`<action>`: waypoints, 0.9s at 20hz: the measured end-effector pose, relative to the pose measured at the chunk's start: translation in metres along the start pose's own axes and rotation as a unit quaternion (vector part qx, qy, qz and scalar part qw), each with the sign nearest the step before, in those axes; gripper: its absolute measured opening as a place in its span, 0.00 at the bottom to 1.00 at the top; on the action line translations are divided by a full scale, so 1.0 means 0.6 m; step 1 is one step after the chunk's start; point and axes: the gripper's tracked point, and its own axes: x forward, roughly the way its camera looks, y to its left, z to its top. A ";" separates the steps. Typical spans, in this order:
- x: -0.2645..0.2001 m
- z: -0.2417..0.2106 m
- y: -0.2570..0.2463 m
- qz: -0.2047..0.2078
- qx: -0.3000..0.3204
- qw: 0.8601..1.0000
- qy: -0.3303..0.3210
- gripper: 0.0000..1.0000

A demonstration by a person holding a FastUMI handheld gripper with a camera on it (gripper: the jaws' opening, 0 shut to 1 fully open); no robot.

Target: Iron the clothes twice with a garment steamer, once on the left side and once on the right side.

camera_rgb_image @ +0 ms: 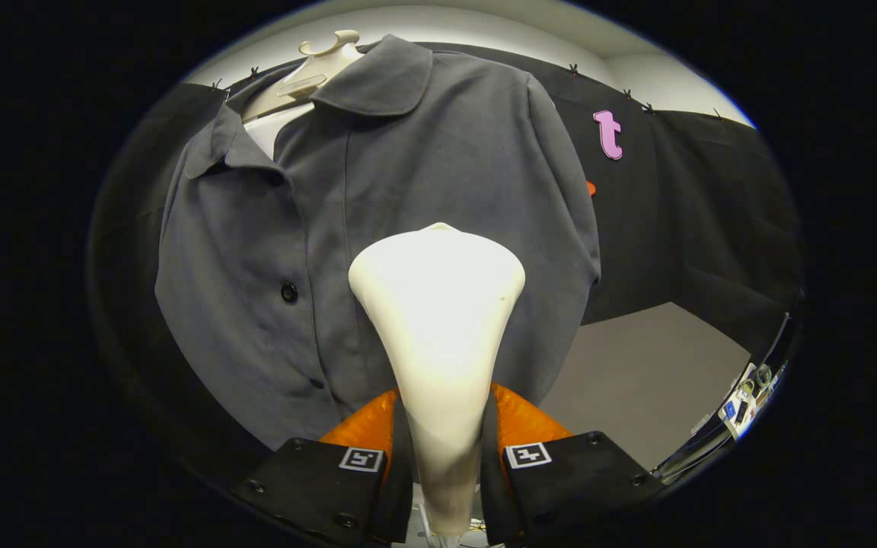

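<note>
Gripper view of a garment steamer (438, 342) held before a shirt (377, 228). The gripper (444, 464) stands closed on the steamer: its two fingers (332, 479) press against the narrow handle from either side, and the handle rises between them and widens into a pale, fan-shaped head just ahead of the fingertips. The head's top edge lies against or very near the front of the shirt; contact cannot be judged from this angle. The shirt, a grey button-front garment with a collar, hangs beyond the fingers on a pale dress form whose neck (317, 68) and knob show above the open collar. The row of dark buttons (288, 291) runs down the shirt to the left of the steamer head, so the head sits over the panel on the right of the button line. One sleeve hangs at the shirt's right side, beyond and to the right of the head. Behind the shirt the booth wall (697, 213) is draped in black cloth, and a grey floor (636, 380) extends beyond the right finger. Small objects lie far off to the right, too blurred to identify.
</note>
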 end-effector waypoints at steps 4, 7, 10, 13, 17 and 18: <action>0.006 -0.034 0.000 0.002 -0.002 1.000 0.019 0.45; 0.011 -0.055 -0.001 0.002 -0.005 1.000 0.030 0.44; 0.018 -0.083 -0.003 0.002 -0.008 0.999 0.044 0.44; 0.024 -0.107 0.000 0.003 -0.014 0.998 0.061 0.45; 0.033 -0.139 0.002 0.001 -0.019 0.997 0.078 0.45; 0.035 -0.152 -0.001 0.001 -0.021 0.996 0.083 0.44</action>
